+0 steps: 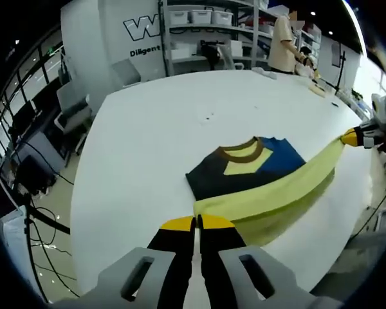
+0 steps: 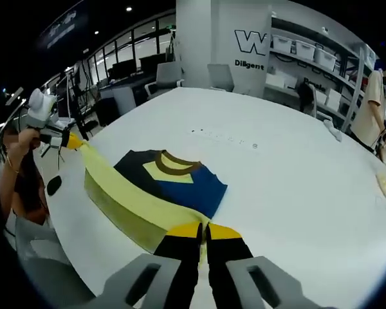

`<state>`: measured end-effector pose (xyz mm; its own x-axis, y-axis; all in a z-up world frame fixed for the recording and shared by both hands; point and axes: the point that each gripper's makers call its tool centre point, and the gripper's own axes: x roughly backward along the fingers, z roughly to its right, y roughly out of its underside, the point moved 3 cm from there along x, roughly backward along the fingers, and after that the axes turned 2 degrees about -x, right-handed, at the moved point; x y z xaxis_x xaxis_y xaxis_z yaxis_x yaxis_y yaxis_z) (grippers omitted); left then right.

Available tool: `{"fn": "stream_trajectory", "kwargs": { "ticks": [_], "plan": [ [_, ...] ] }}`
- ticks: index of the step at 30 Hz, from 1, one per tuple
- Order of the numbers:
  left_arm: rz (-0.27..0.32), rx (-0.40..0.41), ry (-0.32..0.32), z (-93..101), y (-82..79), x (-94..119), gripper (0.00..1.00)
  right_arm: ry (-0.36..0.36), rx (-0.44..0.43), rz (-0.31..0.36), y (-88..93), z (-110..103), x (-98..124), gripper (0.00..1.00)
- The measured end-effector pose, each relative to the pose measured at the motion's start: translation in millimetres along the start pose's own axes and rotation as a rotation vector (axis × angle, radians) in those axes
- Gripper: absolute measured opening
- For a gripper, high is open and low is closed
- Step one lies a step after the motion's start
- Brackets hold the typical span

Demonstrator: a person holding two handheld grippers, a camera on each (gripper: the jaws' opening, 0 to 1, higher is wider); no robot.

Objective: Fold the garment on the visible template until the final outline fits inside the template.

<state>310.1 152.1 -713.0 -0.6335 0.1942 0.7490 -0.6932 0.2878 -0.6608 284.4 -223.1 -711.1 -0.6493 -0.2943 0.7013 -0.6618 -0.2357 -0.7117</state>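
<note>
The garment [image 1: 257, 170] lies on the white desk [image 1: 148, 141], partly folded: a T-shirt with a dark navy panel, a blue panel, a pale yellow chest patch and a brown collar [image 1: 241, 152]. Its pale yellow-green lower part is lifted off the desk and stretched into a long taut band between the two claws.

In the left gripper view, the left claw [image 1: 196, 223] is pinched tight on one end of that band, its yellow tips together with the cloth between them. The right claw [image 1: 354, 137] holds the other end at the far right edge of the desk.

In the right gripper view, the right claw [image 2: 202, 229] is clamped on the cloth edge, and the left claw [image 2: 69, 140] grips the far end, held by a person's hand [image 2: 22, 138].

Shelving with white bins [image 2: 309, 55] stands behind the desk.
</note>
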Motion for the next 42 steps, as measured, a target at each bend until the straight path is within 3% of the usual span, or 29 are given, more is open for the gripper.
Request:
{"fn": "stream_trajectory", "kwargs": {
  "ticks": [22,33,42],
  "plan": [
    [-0.030,0.092,-0.026,-23.1,-29.3,-66.0,0.01,0.049,-0.027,0.003,-39.5,29.7,-63.3,0.00],
    [-0.097,0.078,-0.025,-26.7,-19.7,-114.1,0.01,0.043,-0.033,-0.089,-25.7,42.4,-115.9,0.00],
    [-0.146,0.079,-0.035,-28.5,-8.8,-142.1,0.02,0.034,-0.054,-0.113,-12.9,50.7,-138.0,0.00]
  ]
}}
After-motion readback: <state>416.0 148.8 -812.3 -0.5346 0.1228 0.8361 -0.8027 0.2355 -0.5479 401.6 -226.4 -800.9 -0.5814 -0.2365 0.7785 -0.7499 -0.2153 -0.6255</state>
